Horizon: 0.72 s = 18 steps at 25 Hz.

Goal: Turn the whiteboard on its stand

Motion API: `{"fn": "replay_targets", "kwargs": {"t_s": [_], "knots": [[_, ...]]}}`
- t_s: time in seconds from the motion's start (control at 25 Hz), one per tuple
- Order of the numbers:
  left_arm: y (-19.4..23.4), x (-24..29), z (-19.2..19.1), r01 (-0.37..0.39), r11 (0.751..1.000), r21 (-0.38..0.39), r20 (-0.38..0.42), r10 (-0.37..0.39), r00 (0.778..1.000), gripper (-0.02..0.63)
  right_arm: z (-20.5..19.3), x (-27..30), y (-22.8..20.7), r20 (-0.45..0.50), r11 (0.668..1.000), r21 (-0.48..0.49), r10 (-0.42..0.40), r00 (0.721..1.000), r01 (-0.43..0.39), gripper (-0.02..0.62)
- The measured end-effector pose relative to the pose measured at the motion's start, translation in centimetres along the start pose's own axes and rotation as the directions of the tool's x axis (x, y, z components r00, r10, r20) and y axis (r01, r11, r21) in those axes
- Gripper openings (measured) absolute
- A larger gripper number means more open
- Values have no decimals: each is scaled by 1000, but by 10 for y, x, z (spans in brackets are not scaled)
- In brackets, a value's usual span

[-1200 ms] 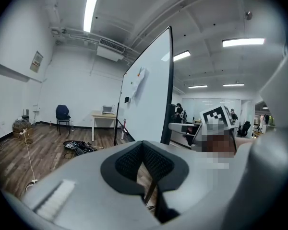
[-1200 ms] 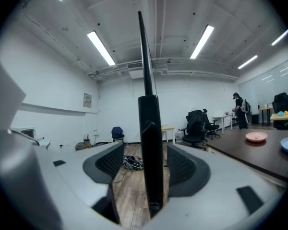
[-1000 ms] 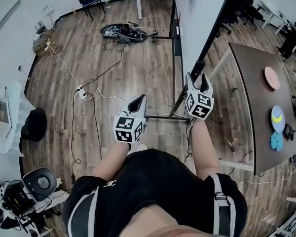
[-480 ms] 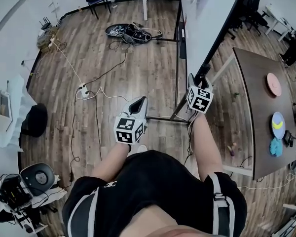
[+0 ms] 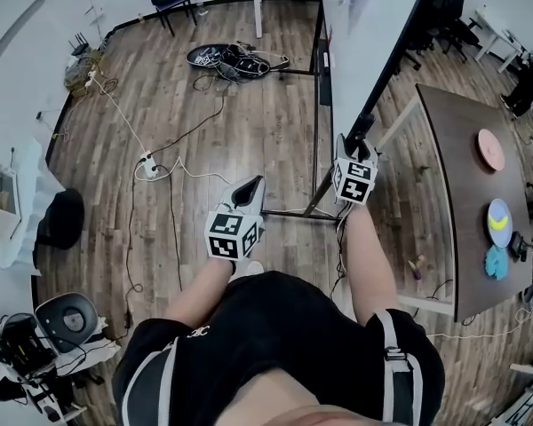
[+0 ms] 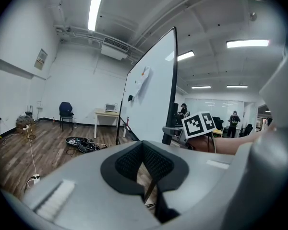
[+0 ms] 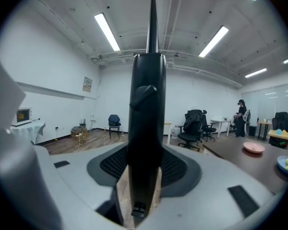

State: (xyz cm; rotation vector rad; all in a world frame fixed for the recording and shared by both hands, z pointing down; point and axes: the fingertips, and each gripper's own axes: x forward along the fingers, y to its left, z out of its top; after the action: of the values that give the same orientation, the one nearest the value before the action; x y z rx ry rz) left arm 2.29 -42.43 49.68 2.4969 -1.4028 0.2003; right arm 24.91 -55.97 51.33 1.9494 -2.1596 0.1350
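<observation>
The whiteboard (image 5: 364, 34) stands upright on its black wheeled stand (image 5: 289, 211), seen edge-on ahead of me. My right gripper (image 5: 359, 140) is raised at the board's near black edge frame (image 5: 382, 78). In the right gripper view that frame (image 7: 146, 104) runs upright between the two pads; the right gripper (image 7: 145, 162) is closing on it, and a firm press does not show. My left gripper (image 5: 251, 186) hangs lower over the floor, left of the stand, jaws together and empty. The left gripper view shows the white board face (image 6: 151, 95), with the left gripper (image 6: 143, 145) below it.
A dark table (image 5: 466, 176) to the right carries a pink plate (image 5: 489, 138) and a blue plate (image 5: 500, 218). Cables (image 5: 231, 59) lie heaped on the wood floor beyond the stand, and a white cord with a power strip (image 5: 147, 162) runs at the left. A black stool (image 5: 62, 220) stands far left.
My right gripper has moved up and forward onto the board's black edge, and its jaws have narrowed around it. The left gripper has stayed where it was.
</observation>
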Motion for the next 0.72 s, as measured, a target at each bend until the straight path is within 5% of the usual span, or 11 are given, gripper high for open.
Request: {"fn": "replay_targets", "kwargs": {"t_s": [0.36, 0.72], "knots": [[-11, 1, -1, 11, 1000, 12, -8, -11, 1000, 9, -6, -3, 4, -36, 994, 104, 40, 999, -36, 199], [-29, -6, -14, -11, 1000, 10, -36, 12, 999, 9, -8, -14, 10, -42, 996, 74, 59, 997, -56, 198]]}}
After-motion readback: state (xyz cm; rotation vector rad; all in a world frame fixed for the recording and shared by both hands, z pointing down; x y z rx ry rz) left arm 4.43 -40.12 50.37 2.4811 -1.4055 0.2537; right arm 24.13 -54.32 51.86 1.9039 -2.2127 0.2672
